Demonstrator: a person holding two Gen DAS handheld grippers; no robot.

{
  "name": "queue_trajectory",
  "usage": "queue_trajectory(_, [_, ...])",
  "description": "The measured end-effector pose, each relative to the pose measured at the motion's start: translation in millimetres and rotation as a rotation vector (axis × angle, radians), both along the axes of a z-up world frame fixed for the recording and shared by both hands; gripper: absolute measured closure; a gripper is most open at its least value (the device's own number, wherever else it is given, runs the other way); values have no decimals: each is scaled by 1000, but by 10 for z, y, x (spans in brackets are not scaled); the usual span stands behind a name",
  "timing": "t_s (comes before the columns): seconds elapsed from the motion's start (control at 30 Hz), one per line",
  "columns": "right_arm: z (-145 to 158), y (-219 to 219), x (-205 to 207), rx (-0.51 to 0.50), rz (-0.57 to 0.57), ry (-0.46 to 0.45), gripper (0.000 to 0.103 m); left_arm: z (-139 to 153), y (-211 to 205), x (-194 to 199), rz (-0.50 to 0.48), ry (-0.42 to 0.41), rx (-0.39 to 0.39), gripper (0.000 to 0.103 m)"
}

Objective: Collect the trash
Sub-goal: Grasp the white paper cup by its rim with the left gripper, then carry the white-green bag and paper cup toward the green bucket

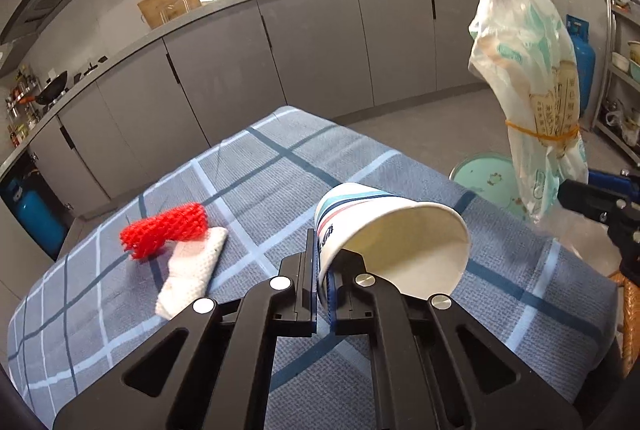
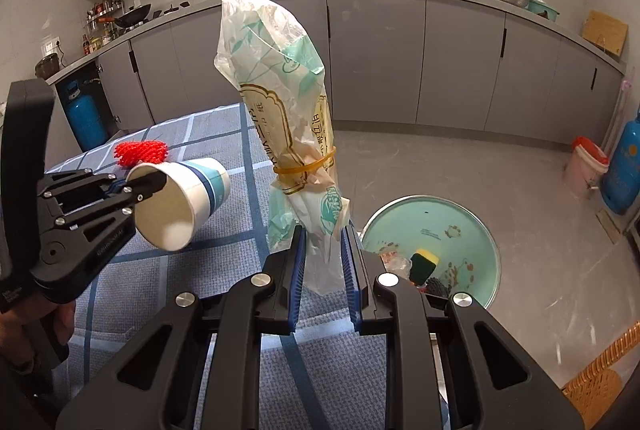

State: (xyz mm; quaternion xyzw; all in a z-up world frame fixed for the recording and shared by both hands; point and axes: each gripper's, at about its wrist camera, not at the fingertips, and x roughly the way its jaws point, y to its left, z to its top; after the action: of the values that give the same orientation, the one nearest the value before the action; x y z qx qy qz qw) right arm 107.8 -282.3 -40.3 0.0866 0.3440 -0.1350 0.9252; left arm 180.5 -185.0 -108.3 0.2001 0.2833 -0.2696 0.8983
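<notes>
My left gripper [image 1: 323,266] is shut on the rim of a white paper cup [image 1: 394,238] with blue and red stripes, one finger inside the mouth and one outside; the cup [image 2: 182,201] lies tilted, its mouth facing back toward me. My right gripper [image 2: 323,262] is shut on the lower end of a crumpled plastic bag [image 2: 280,109] bound with a yellow rubber band, which stands upright; the same bag [image 1: 532,81] shows at the right of the left wrist view. A red mesh scrap [image 1: 168,230] and a white knitted cloth [image 1: 188,278] lie on the checked tablecloth [image 1: 260,169].
A mint-green basin [image 2: 460,226] sits on the floor past the table's right edge, holding a sponge and scraps. Grey kitchen cabinets and a sink run along the back. Blue gas cylinders stand left and right; a pink bucket [image 2: 584,165] stands at the far right.
</notes>
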Motion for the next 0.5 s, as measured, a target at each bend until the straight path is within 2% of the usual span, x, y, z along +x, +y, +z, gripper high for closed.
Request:
queue_trajectory(0.23, [132,20,-99,-15,-4,-28,83,276,24,-71,8,-45,-36,98])
queue_trajectory(0.5, [246,78,-183,-24,4,-52,83,456,71,-133,12,-72,-56,98])
